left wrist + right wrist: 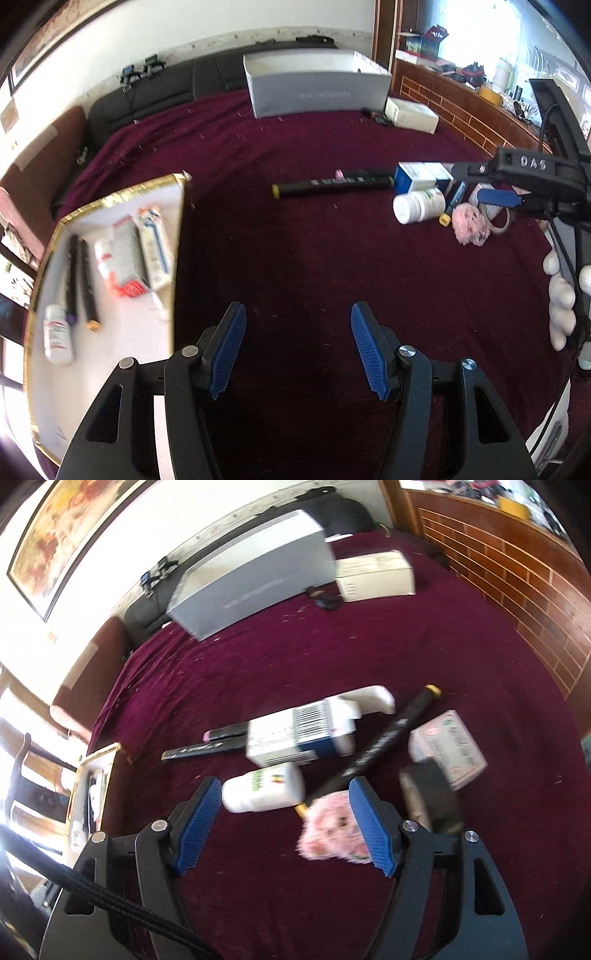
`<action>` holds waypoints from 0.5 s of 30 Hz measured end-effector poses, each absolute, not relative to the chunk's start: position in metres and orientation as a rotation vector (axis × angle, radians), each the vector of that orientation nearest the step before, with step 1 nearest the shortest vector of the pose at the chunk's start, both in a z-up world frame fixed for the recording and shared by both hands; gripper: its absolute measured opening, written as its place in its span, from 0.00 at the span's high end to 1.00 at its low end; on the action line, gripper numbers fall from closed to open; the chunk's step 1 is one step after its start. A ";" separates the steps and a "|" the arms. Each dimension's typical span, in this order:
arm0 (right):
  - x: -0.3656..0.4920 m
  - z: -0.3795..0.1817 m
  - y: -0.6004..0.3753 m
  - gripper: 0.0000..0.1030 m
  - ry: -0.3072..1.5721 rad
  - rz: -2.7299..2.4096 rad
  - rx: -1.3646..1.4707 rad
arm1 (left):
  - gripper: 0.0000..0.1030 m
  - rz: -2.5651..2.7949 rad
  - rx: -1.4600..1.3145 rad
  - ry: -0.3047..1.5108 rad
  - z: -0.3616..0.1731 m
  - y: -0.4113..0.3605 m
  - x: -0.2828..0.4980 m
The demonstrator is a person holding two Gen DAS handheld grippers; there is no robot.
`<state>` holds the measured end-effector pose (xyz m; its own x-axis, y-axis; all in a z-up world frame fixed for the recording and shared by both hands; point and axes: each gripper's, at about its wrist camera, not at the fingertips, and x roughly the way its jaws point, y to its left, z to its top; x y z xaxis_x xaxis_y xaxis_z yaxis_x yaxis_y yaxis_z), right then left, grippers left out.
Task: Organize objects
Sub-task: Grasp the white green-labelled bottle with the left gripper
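the table cloth (314, 266) is dark red fabric, matt and a little fuzzy. the tray (110, 201) has a shiny gold foil rim and a smooth white inside. the white bottle (264, 792) looks like glossy plastic. the pink pompom (332, 830) is fluffy. the gripper pads (229, 347) are blue ribbed rubber on matt black plastic.

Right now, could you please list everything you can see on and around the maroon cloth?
Tray: one, gold-rimmed, left; holds markers, bottle, packets.
Markers: two loose, black, centre; a third in the pile.
Bottle: one, white, on its side.
Carton: one, blue-white, behind the bottle.
Pompom: one, pink.
Pink box: one, right.
Grey box: one, far edge.
Left gripper: open, empty.
Right gripper: open, over the pile.
Gloved hand: white.
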<state>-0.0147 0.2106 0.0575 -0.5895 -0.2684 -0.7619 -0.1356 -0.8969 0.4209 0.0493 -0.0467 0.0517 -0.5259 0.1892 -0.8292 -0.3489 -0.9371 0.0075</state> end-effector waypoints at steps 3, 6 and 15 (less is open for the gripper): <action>-0.021 0.054 0.222 0.31 -0.756 -2.615 1.352 | 0.48 2.483 -1.348 0.238 0.045 -0.044 0.048; -0.030 0.057 0.219 0.31 -0.764 -2.580 1.309 | 0.48 2.495 -1.345 0.229 0.046 -0.046 0.049; -0.065 0.036 0.163 0.30 -0.687 -2.362 1.415 | 0.48 2.534 -1.321 0.164 0.053 -0.065 0.048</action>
